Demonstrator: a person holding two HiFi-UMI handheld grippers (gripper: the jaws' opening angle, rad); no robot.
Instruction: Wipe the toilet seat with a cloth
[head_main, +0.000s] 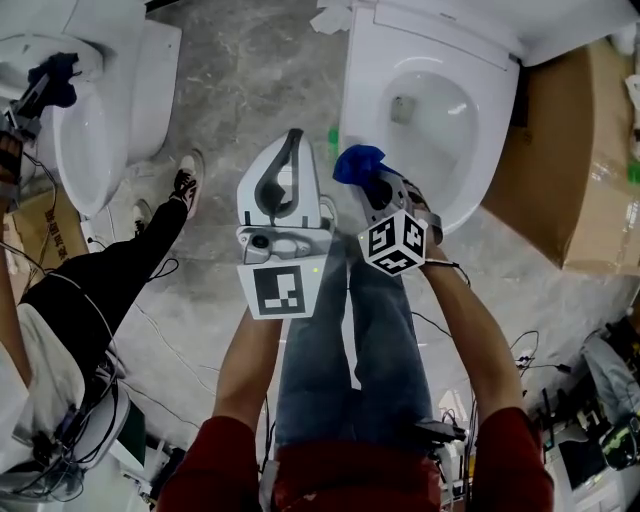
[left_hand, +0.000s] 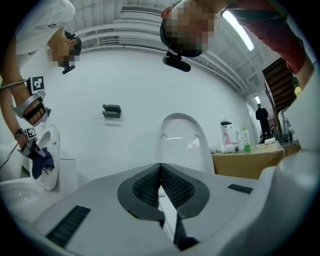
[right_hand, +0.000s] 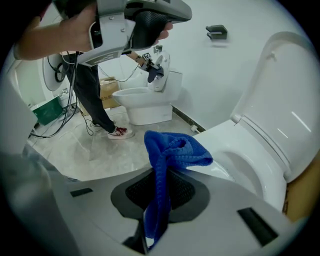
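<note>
The blue cloth (right_hand: 172, 150) is pinched in the right gripper (right_hand: 160, 192). Its jaws are closed on a narrow fold, and the rest stands bunched in a wad above the tips. In the head view the cloth (head_main: 358, 163) hangs at the near left edge of the toilet (head_main: 372, 80), which stands far right on the floor. From these views I cannot tell whether it touches the seat (right_hand: 227, 147). The lid (right_hand: 280, 95) is up, and the bowl (head_main: 430, 115) lies open just beyond.

The left gripper (left_hand: 161, 172) is just left of the right gripper (head_main: 372, 188), with its jaws pressed together on nothing, pointing level past the toilet.

Risks, as I judge them:
- The hold is on a thin fold only, so dragging the wad hard along the seat could pull it out of the jaws.
- With the cloth standing above the tips and not wrapped under them, the bare jaw ends could meet the seat first and scrape it.
- A stroke that runs too far inward could drop the loose end into the bowl.
- The left gripper (head_main: 291, 150) sits close enough to be knocked on a leftward sweep.
</note>
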